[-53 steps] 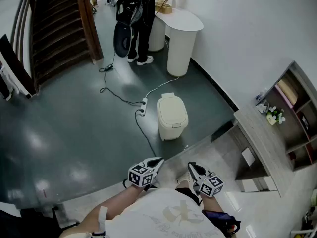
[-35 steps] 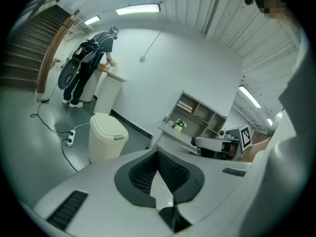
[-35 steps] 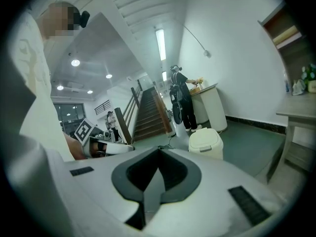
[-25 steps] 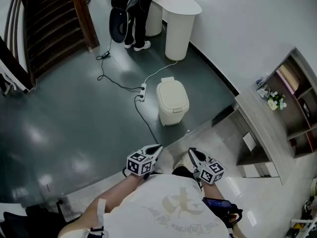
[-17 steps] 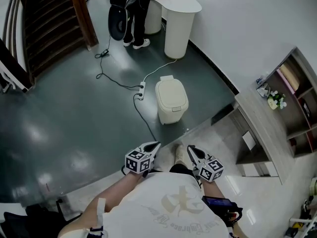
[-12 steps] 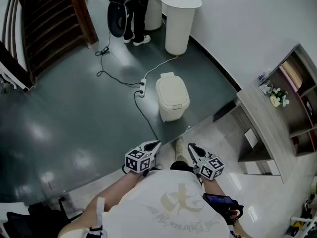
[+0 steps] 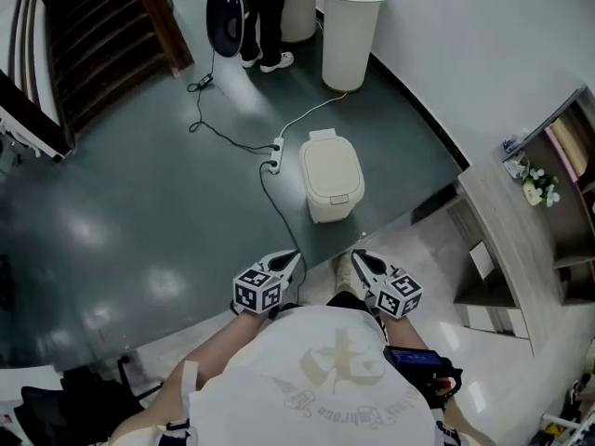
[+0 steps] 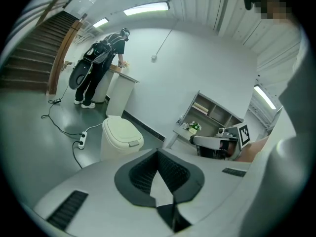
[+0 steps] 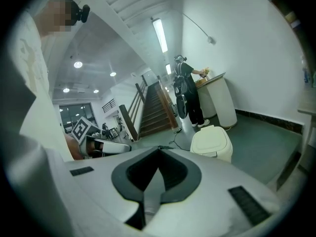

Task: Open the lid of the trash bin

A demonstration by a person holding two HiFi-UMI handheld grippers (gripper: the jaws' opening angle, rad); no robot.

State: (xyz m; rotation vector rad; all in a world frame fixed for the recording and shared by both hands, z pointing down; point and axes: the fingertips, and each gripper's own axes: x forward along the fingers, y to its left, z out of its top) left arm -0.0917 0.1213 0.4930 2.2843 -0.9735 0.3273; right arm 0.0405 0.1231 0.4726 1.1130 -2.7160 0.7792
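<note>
The cream trash bin (image 7: pixel 332 179) stands on the dark floor ahead of me with its lid down. It also shows in the left gripper view as the bin (image 8: pixel 120 137) and in the right gripper view as the bin (image 9: pixel 212 142). My left gripper (image 7: pixel 292 259) and right gripper (image 7: pixel 357 259) are held close to my body, side by side, well short of the bin. Both point toward it. In the left gripper view the left gripper (image 8: pixel 158 152) has its jaws together with nothing between them, and so does the right gripper (image 9: pixel 159 150).
A power strip with cables (image 7: pixel 276 155) lies just left of the bin. A person (image 7: pixel 249 12) stands at a tall white counter (image 7: pixel 351 15) beyond. Stairs (image 7: pixel 93 35) rise at far left. A wooden shelf unit (image 7: pixel 521 216) lines the right. The dark floor meets pale tile (image 7: pixel 437 249) near my feet.
The bin has drawn nearer and lower in the head view as I stepped toward it. Both grippers stay shut near my body.
</note>
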